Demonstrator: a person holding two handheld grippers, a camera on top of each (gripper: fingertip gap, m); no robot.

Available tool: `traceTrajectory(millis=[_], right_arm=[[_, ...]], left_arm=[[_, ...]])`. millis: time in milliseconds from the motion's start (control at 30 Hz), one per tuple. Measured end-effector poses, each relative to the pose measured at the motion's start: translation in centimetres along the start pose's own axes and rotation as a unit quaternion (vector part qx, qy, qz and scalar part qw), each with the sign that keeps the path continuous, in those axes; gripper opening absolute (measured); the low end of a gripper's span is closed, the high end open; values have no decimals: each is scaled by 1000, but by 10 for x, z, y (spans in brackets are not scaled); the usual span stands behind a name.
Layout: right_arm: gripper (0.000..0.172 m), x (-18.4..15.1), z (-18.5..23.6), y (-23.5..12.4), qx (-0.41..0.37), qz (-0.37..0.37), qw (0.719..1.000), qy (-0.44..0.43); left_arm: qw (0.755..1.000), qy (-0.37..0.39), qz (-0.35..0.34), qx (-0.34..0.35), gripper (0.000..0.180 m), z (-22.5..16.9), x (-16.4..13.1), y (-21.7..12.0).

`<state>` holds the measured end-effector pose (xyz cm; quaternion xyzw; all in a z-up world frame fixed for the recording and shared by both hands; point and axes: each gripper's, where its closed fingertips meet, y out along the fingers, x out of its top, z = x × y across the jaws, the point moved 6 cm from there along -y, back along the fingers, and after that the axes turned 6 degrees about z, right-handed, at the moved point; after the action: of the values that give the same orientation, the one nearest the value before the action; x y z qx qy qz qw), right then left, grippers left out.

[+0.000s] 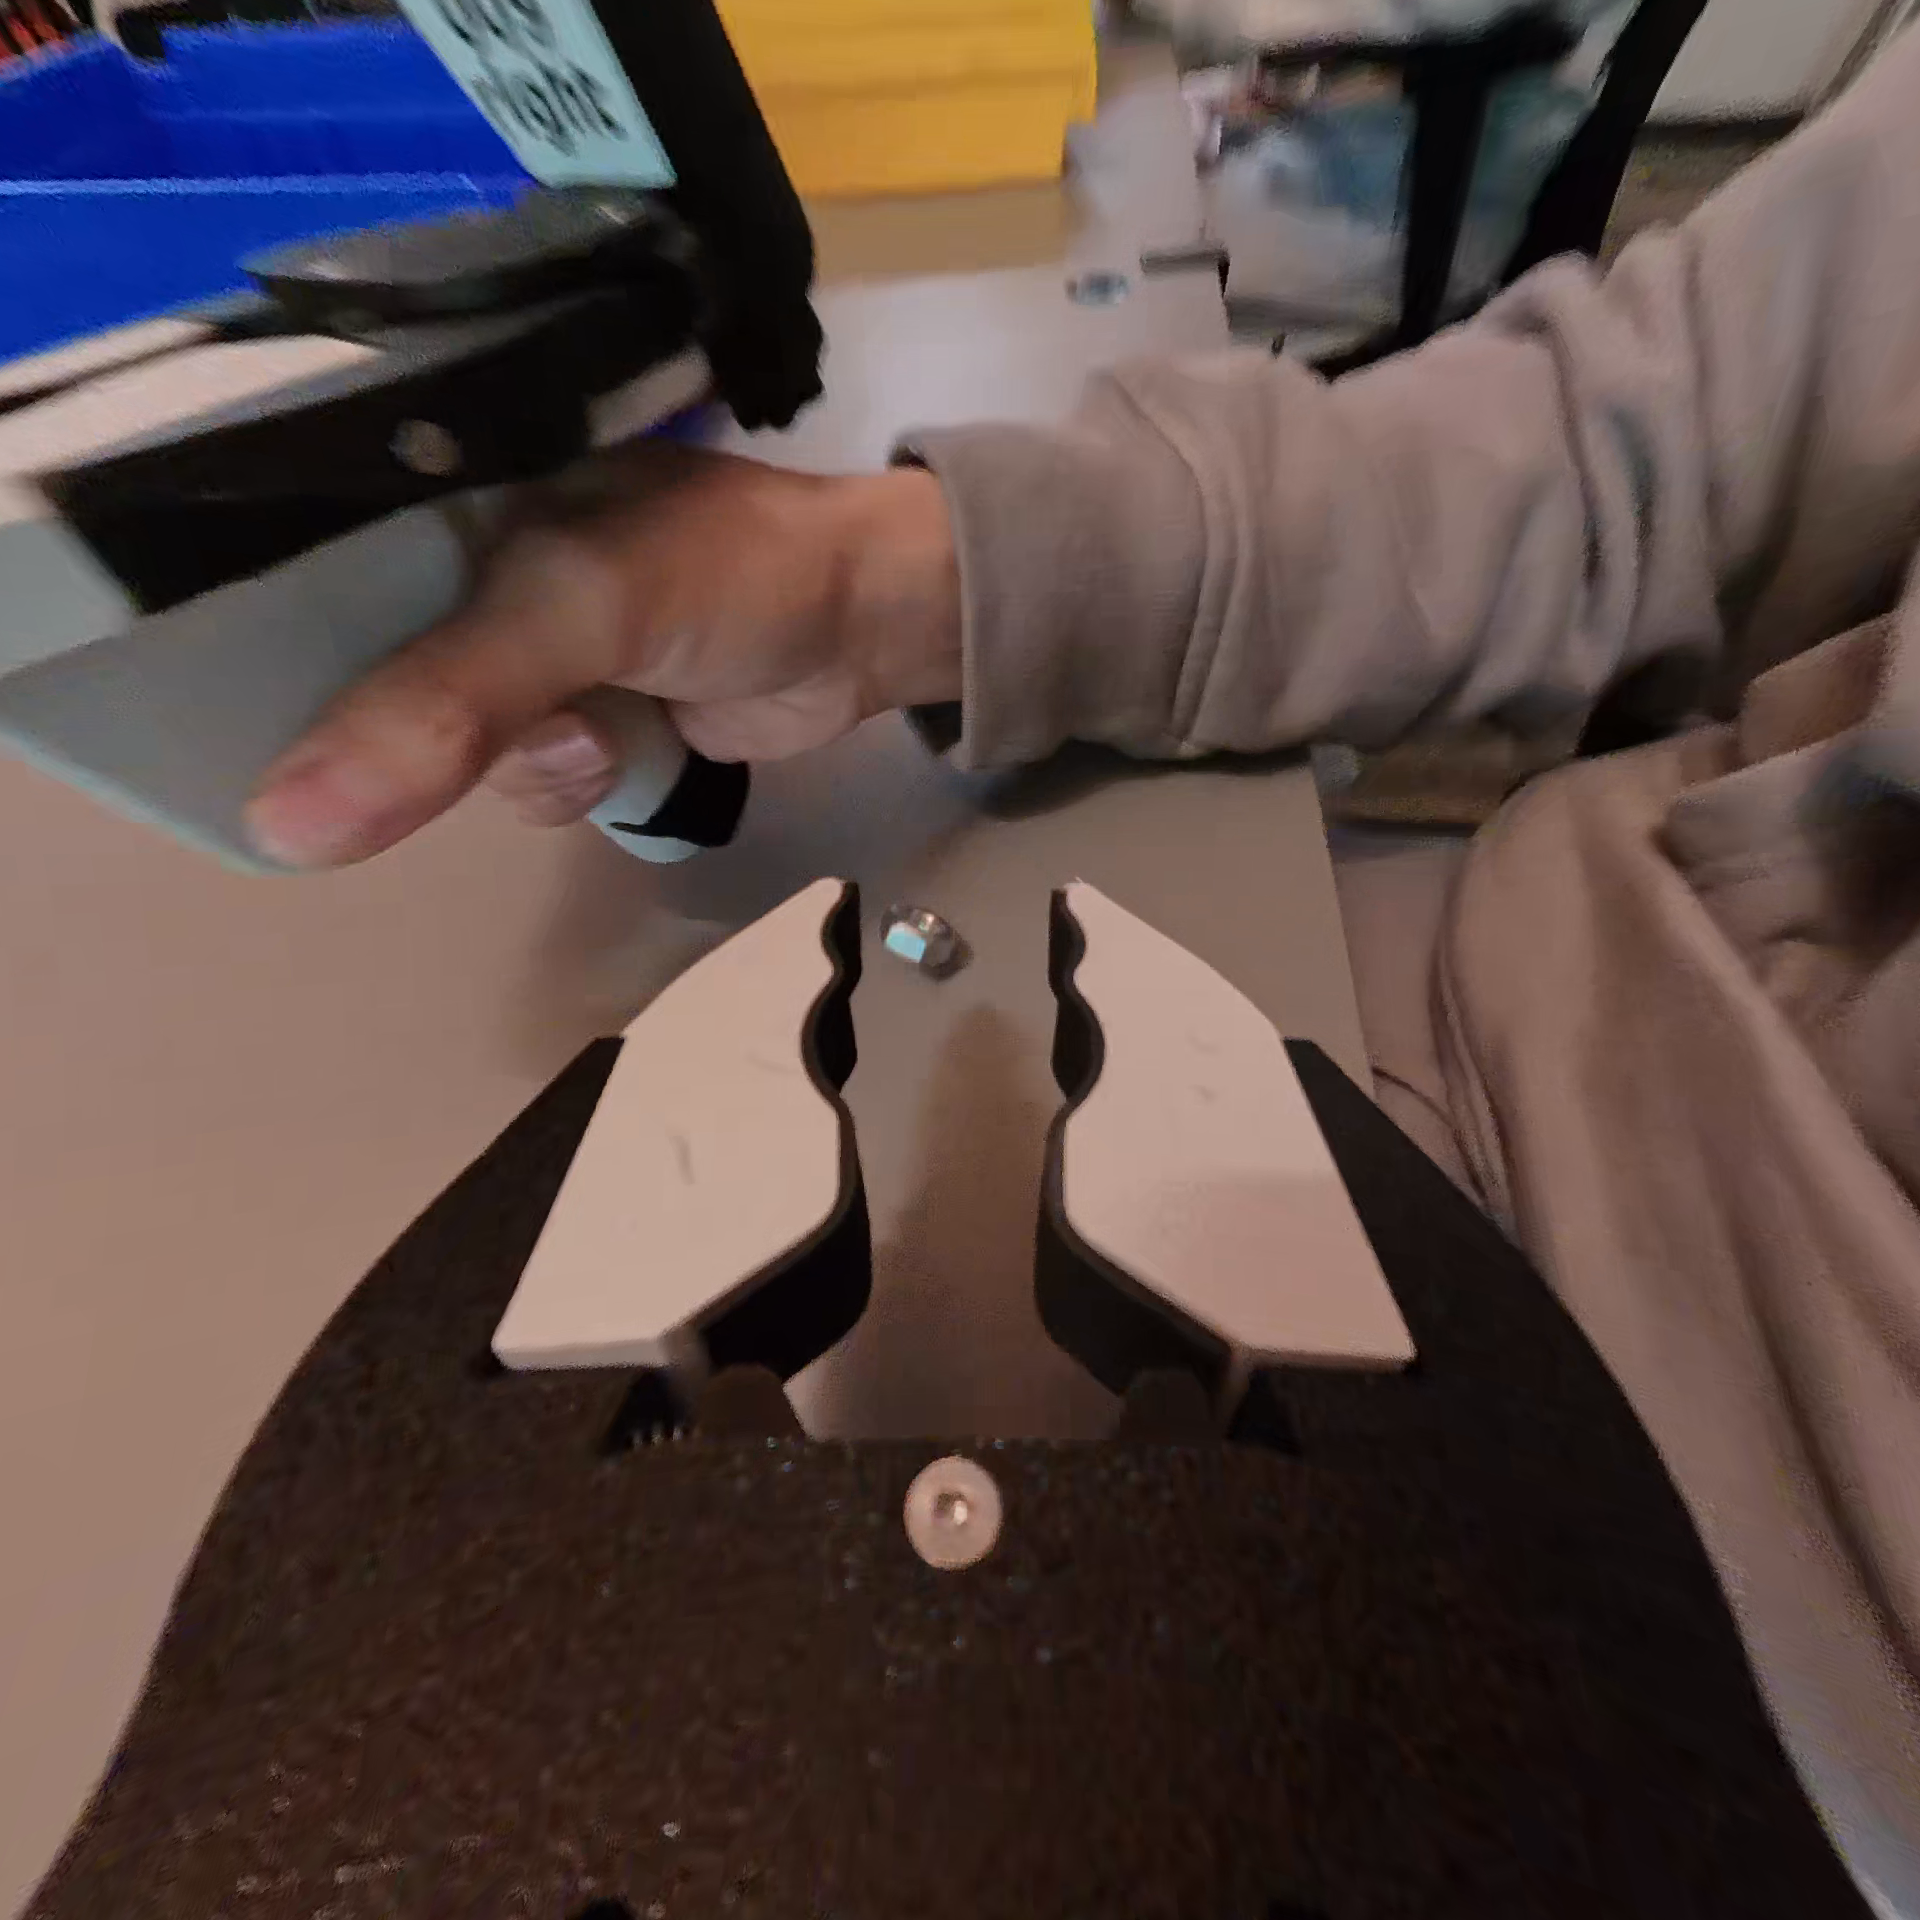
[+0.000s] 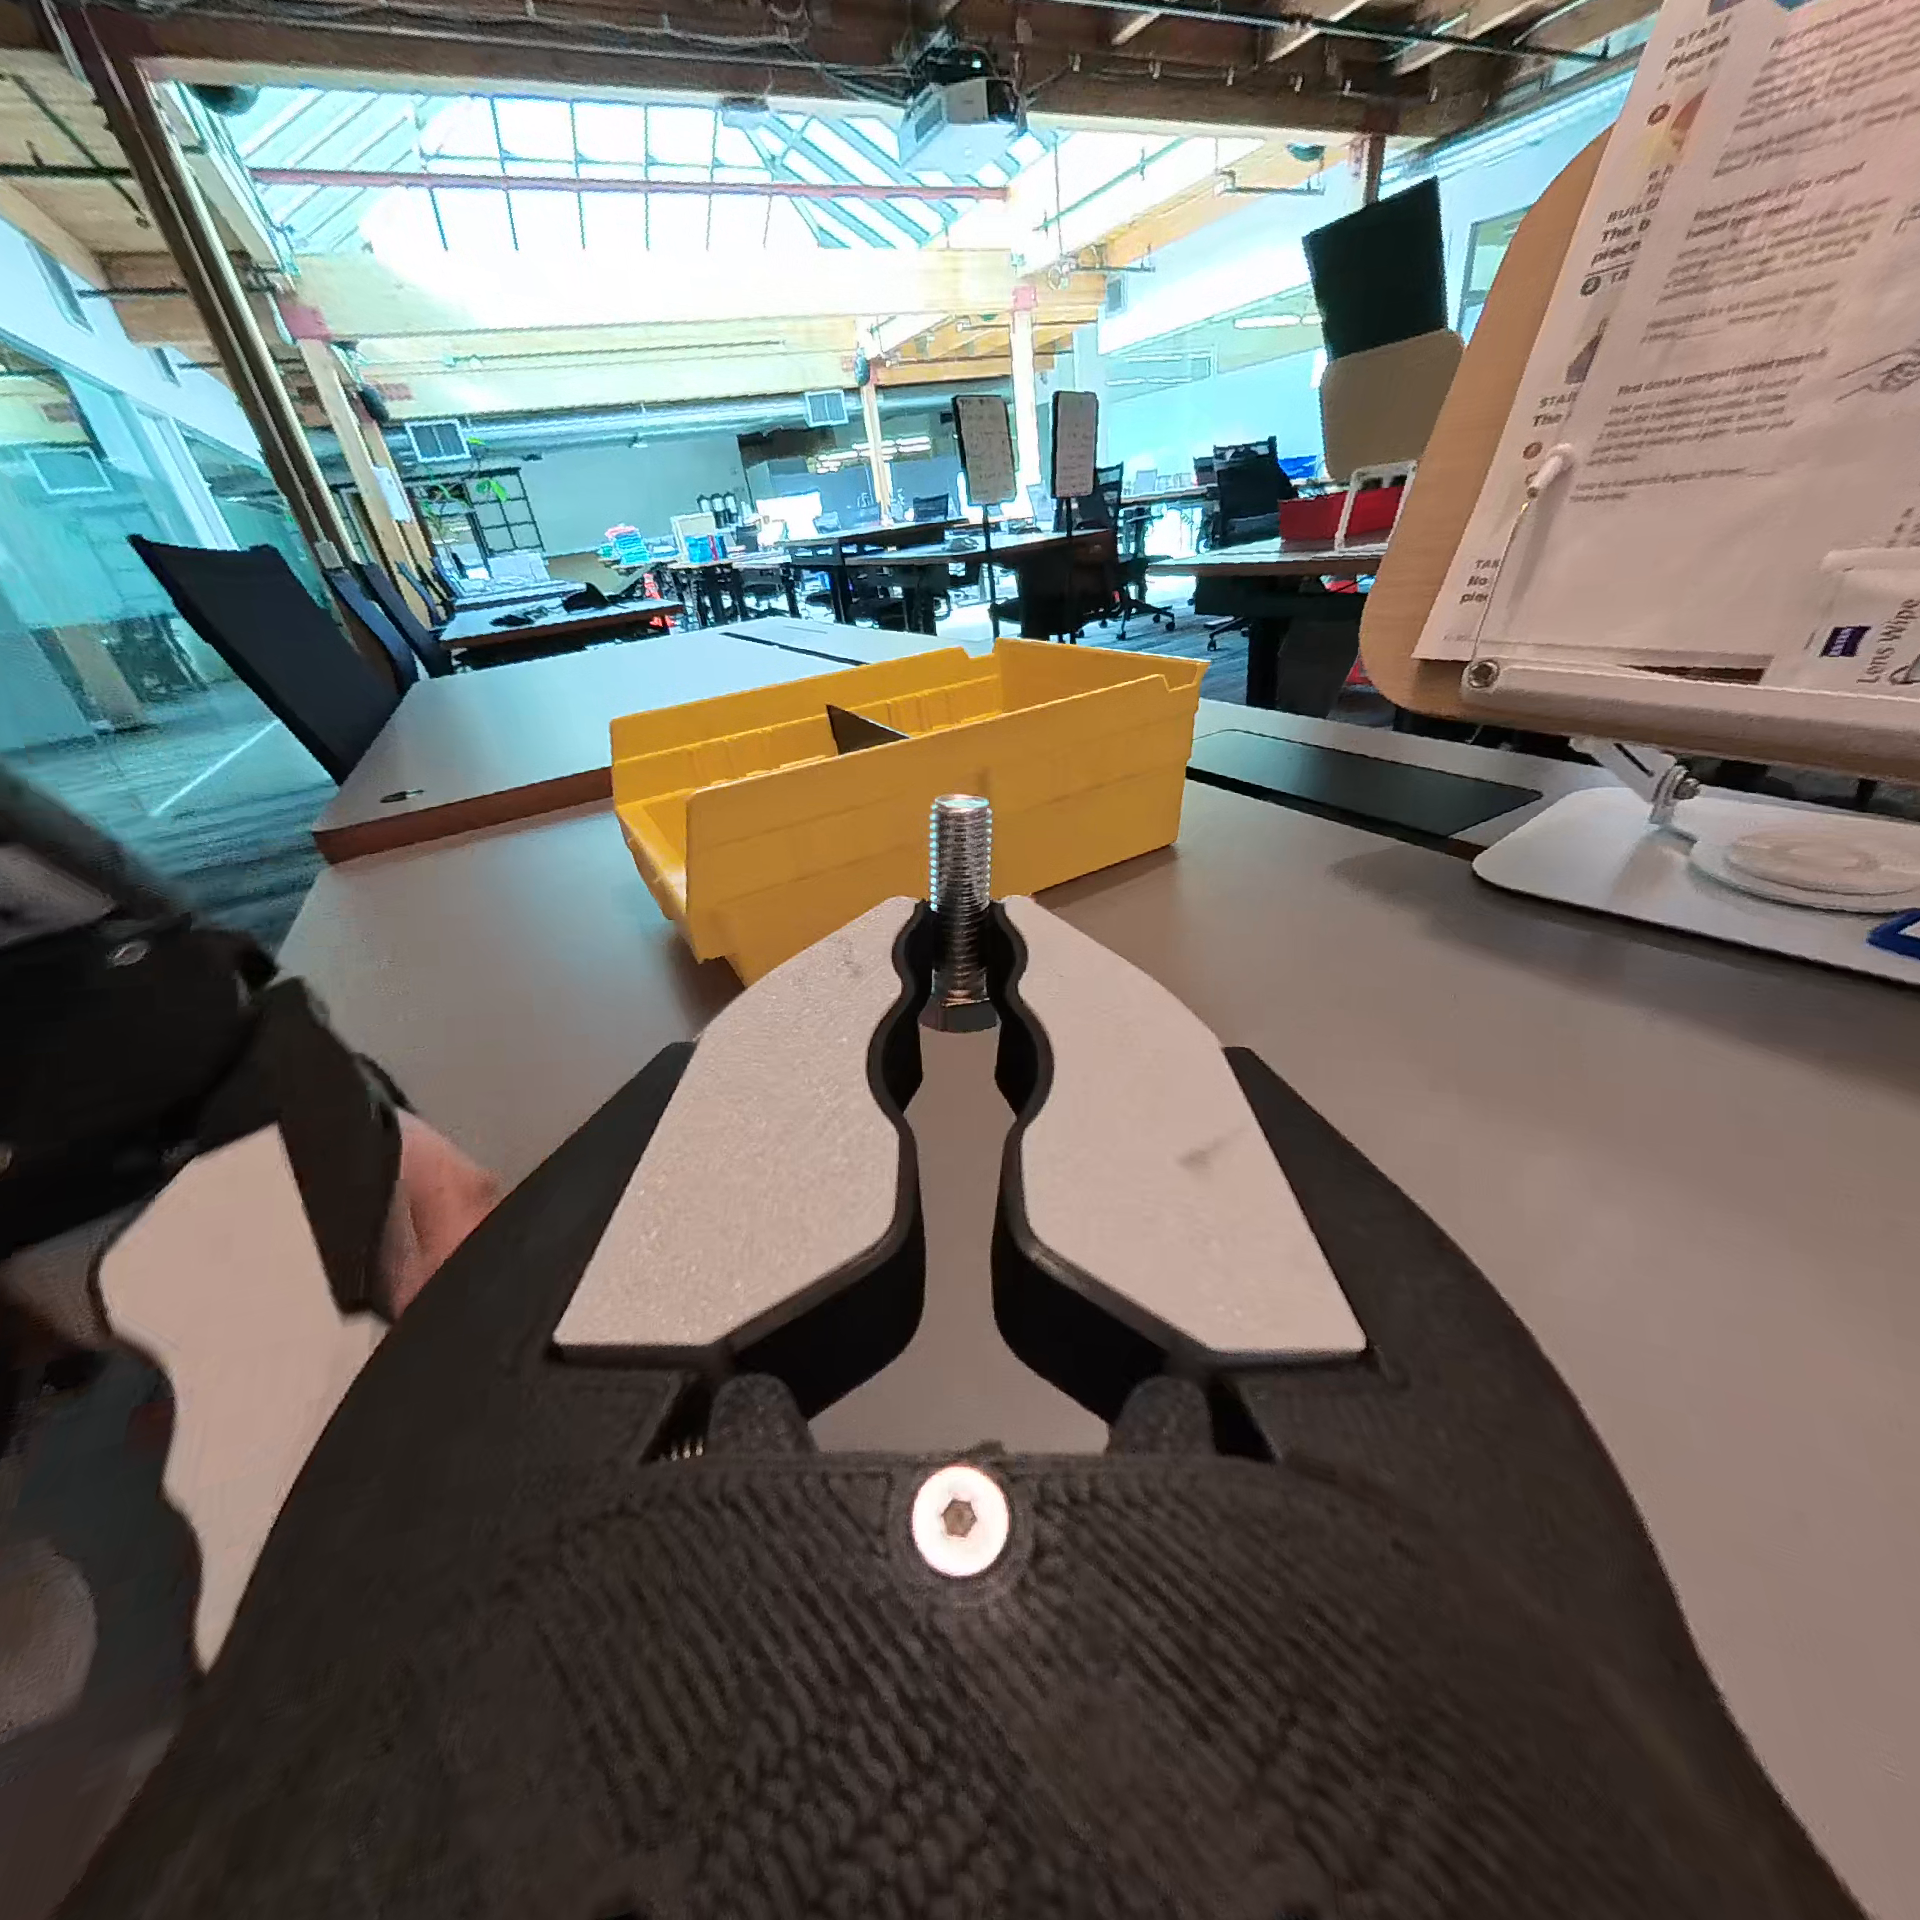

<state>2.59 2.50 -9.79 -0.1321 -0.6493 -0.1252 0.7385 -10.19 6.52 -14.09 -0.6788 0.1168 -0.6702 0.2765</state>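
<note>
Left wrist view shows the left tool (image 1: 956,914) spread open low over the grey desk (image 1: 260,1039), a small silver hex nut (image 1: 920,938) lying loose between its fingertips, nearer the left one. Right tool (image 2: 961,935) clamps a silver threaded bolt (image 2: 961,883) upright, thread end up, before a yellow plastic bin (image 2: 935,790).

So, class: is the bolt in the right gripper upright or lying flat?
Upright. The bolt stands with its threaded end up, hex head below, clamped between the right gripper's pads.
</note>
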Motion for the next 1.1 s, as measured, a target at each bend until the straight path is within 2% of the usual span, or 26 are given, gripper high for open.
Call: traceTrajectory(millis=[167, 400, 567, 633, 733, 867, 1000, 1100], right_arm=[[9, -1, -1, -2, -1, 4, 1000, -9], [9, 1, 4, 0, 13, 5, 1000, -15], [9, 2, 3, -1, 11, 3, 1000, -14], [9, 1, 2, -2, 9, 4, 1000, -13], [9, 1, 2, -2, 9, 3, 1000, -12], [9, 0, 4, -1, 17, 7, 1000, -15], [9, -2, 9, 2, 29, 14, 999, -18], [9, -2, 18, 6, 44, 12, 999, -27]], left_arm=[[988, 11, 145, 57, 30, 0, -14, 38], [986, -8, 152, 70, 28, 6, -15, 37], [981, -90, 168, 44, 30, 15, -18, 42], [981, -84, 167, 44, 19, 15, -18, 43], [982, -72, 165, 52, 19, 14, -18, 41], [988, -61, 120, 81, 18, 24, -5, 16], [984, -69, 67, 152, 18, 50, 30, -40], [978, -76, 55, 186, 18, 68, 51, -77]])
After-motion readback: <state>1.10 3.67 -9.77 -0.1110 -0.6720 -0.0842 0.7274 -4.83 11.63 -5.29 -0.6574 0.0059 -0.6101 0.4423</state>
